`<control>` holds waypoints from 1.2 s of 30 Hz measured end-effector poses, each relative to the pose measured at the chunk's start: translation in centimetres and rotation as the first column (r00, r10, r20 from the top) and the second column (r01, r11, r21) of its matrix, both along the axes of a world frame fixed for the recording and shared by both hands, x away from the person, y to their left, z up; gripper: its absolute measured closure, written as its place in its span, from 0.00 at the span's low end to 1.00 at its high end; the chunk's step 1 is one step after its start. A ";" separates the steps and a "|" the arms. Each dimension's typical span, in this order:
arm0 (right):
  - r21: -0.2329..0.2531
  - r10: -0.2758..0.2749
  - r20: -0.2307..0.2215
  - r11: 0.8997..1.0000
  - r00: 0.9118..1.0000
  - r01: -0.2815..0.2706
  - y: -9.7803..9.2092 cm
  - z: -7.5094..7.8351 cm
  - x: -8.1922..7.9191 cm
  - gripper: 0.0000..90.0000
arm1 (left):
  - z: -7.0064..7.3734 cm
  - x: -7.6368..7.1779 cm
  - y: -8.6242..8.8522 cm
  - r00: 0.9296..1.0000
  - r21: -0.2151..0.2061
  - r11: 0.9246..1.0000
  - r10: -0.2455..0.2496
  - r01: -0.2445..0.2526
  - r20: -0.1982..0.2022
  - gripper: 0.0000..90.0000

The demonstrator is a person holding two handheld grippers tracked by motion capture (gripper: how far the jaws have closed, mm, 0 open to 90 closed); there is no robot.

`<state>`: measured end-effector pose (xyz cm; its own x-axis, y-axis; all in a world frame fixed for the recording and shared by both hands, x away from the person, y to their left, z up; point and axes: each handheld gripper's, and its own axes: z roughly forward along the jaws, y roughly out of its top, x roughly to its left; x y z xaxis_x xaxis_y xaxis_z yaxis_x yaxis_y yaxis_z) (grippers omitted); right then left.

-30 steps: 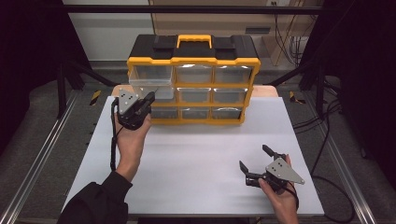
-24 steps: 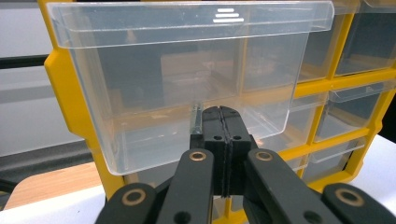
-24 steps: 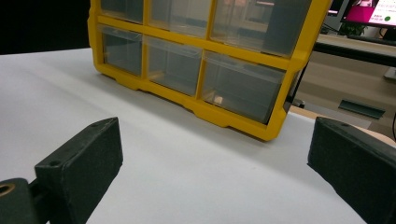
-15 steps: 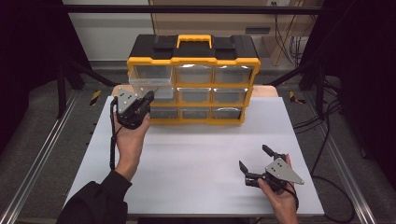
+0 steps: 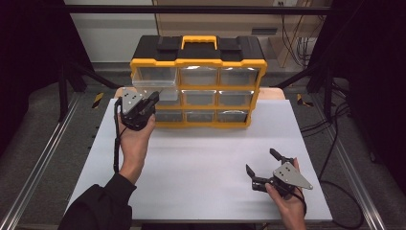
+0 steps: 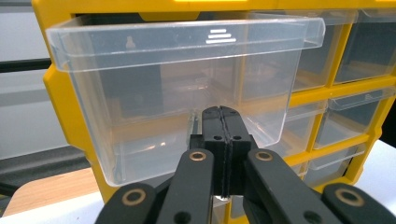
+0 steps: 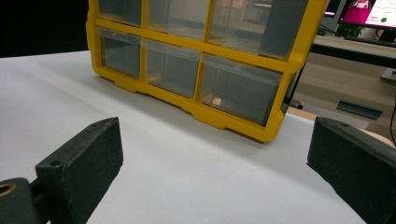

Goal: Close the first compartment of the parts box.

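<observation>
High view first: held against the picture from a second ago, almost nothing has shifted. My left gripper (image 5: 152,99) stays at the left end of the yellow organiser (image 5: 198,86), at its middle row, and my right gripper (image 5: 264,167) stays low on the white table (image 5: 201,158), near the front right corner, well apart from the cabinet. The top-left drawer (image 5: 154,77) sticks out in front of its neighbours in both pictures (if it has slid at all in that second, I cannot see it).

Left forearm comes up from the bottom edge in a dark sleeve (image 5: 98,206), the left hand (image 5: 135,143) stretched forward with the wrist straight, gripper body tipped up toward the cabinet face. In the left gripper view the jaws are pressed together with no gap between them, their tips meeting at the front wall of a clear drawer (image 6: 187,93) that stands pulled out of the yellow frame; whether they pinch a lip of it or merely touch I cannot tell.

Right hand (image 5: 287,203) rests near the table's front edge, gripper pointing left and slightly away from me. In the right gripper view its jaws stand wide apart with nothing between them, bare table and the organiser's lower drawers (image 7: 187,70) ahead
</observation>
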<state>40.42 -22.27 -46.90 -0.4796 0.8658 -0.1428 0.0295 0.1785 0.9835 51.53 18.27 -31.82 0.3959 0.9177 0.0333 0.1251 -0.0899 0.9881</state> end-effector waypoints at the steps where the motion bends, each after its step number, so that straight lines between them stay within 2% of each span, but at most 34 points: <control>1: -0.002 0.001 0.000 1.000 1.000 -0.001 0.0 0.0 0.0 0.04 | 0.0 0.0 0.0 1.000 0.003 1.000 0.000 0.000 0.001 1.00; 6: 0.003 -0.003 0.002 1.000 1.000 0.003 0.0 0.0 0.0 0.03 | 0.1 0.0 0.0 1.000 0.015 1.000 0.009 -0.010 0.013 1.00; 14: 0.008 -0.026 0.022 1.000 0.999 0.026 -0.2 0.1 0.1 0.03 | 0.4 0.2 0.0 1.000 0.011 1.000 0.007 -0.008 0.011 1.00; 21: 0.022 -0.040 0.035 0.999 0.999 0.039 -0.3 0.3 -0.1 0.03 | 0.7 0.3 -0.1 1.000 0.034 0.999 0.019 -0.019 0.005 1.00; 24: 0.020 -0.034 0.035 0.999 0.999 0.033 -0.3 0.3 -0.1 0.03 | 0.8 0.3 -0.2 1.000 0.015 1.000 0.007 -0.006 -0.011 1.00; 27: 0.021 -0.032 0.032 0.999 0.999 0.032 -0.3 0.2 0.0 0.03 | 0.9 0.2 -0.6 1.000 0.035 0.999 0.011 -0.011 0.005 1.00; 29: 0.028 -0.033 0.030 0.999 0.999 0.032 -0.3 0.3 -0.1 0.03 | 1.1 0.3 -0.7 1.000 0.022 1.000 0.012 -0.013 0.010 1.00; 30: 0.030 -0.033 0.028 0.999 0.999 0.032 -0.3 0.3 -0.1 0.03 | 1.1 0.4 -0.7 1.000 0.025 1.000 0.015 -0.015 0.012 1.00; 32: 0.027 -0.034 0.027 0.999 0.999 0.033 -0.3 0.2 -0.1 0.03 | 1.2 0.5 -0.9 1.000 0.059 0.998 0.015 -0.017 0.025 1.00; 36: 0.026 -0.033 0.028 0.999 0.999 0.033 -0.3 0.2 0.1 0.03 | 1.2 0.6 -1.0 1.000 0.063 0.998 0.009 -0.010 0.024 1.00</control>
<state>40.48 -22.55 -46.69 -0.4468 0.8846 -0.1337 0.0072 0.1530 0.9882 52.10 17.23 -30.59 0.3856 0.9172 0.1005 0.1032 -0.1511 0.9831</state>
